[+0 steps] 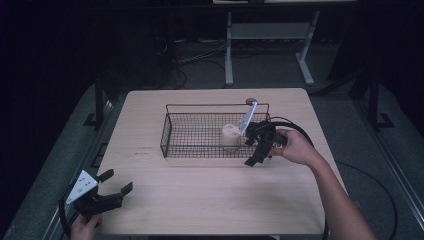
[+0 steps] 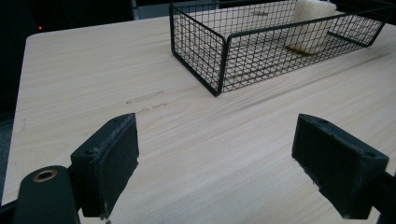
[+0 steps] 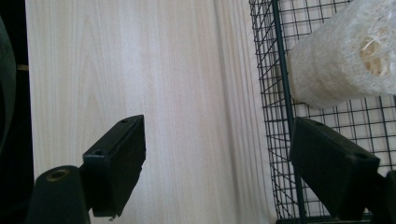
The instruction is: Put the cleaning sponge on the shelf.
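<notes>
A black wire basket [image 1: 215, 105] stands in the middle of the wooden table. Inside it, towards its right end, a pale loofah cylinder [image 1: 230, 134] stands upright. My right gripper [image 1: 251, 146] is at the basket's right end, turned on its side and open, with nothing between its jaws. In the right gripper view one jaw hangs over bare table and the other over the basket mesh [image 3: 280, 93], with the loofah [image 3: 336, 60] just beyond the gripper [image 3: 219, 163]. My left gripper [image 1: 117, 182] rests open near the table's front left corner, facing the basket [image 2: 219, 60] and loofah [image 2: 310, 23].
A small dark round object [image 1: 251, 101] lies by the basket's far right corner. Light wood table [image 1: 200, 200] stretches between the basket and the front edge. Behind the table are a white frame's legs [image 1: 229, 55] and cables on the floor.
</notes>
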`<act>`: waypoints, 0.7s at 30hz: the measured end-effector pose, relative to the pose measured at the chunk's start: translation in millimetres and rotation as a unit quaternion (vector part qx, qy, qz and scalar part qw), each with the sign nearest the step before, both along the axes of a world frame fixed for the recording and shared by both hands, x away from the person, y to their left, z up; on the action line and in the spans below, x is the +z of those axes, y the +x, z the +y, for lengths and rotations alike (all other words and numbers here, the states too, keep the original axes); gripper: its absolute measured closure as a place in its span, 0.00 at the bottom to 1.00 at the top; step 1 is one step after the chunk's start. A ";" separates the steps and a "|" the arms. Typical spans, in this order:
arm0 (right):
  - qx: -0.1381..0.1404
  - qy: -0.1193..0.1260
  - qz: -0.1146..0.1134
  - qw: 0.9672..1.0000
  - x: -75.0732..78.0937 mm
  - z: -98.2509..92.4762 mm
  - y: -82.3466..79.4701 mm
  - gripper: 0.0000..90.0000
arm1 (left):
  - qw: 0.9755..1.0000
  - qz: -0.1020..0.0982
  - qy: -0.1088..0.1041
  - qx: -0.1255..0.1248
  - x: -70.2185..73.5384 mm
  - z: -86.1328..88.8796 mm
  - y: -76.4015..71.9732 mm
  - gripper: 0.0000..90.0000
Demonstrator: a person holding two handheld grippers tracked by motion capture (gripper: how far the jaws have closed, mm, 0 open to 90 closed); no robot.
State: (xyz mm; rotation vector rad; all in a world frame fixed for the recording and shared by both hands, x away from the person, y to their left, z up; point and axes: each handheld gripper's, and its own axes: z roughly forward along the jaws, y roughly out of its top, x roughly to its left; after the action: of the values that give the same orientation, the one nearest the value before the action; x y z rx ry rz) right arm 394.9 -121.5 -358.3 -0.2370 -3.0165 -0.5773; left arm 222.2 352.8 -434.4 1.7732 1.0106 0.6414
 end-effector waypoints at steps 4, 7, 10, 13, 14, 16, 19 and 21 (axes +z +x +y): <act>0.001 0.002 -0.002 1.000 -1.0 -1.7 -4.7 0.20 | 1.000 0.001 0.000 0.000 -0.1 -0.3 0.0 0.15; 0.001 0.002 -0.002 1.000 -2.8 -3.9 -7.8 0.20 | 1.000 0.001 0.001 -0.001 -0.1 -0.6 0.0 0.15; 0.002 -0.004 -0.003 1.000 -5.2 -6.0 -10.8 0.20 | 1.000 0.001 0.002 -0.002 -0.2 -0.8 0.1 0.15; 0.002 0.001 -0.002 1.000 -6.9 -7.8 -14.5 0.21 | 1.000 0.001 0.001 -0.002 -0.2 -0.8 0.1 0.15; 0.001 0.001 -0.003 1.000 -7.7 -8.5 -16.1 0.21 | 1.000 0.001 0.000 -0.002 -0.2 -0.8 0.1 0.16; -0.001 0.002 -0.003 1.000 -10.3 -10.2 -18.7 0.21 | 1.000 0.002 0.000 -0.002 -0.4 -0.7 0.4 0.15; 0.001 -0.007 -0.008 1.000 -13.9 -11.7 -23.8 0.21 | 1.000 0.001 0.000 -0.002 -0.6 -1.0 0.4 0.16; 0.002 -0.002 -0.005 1.000 -16.4 -12.8 -27.7 0.21 | 1.000 0.001 0.000 -0.002 -0.6 -1.1 0.4 0.16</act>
State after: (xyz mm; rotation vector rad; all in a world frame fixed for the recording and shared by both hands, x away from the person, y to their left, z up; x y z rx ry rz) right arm 367.2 -134.3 -374.6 -0.2292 -3.0286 -0.5728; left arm 222.6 351.6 -435.0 1.7754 1.0085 0.6368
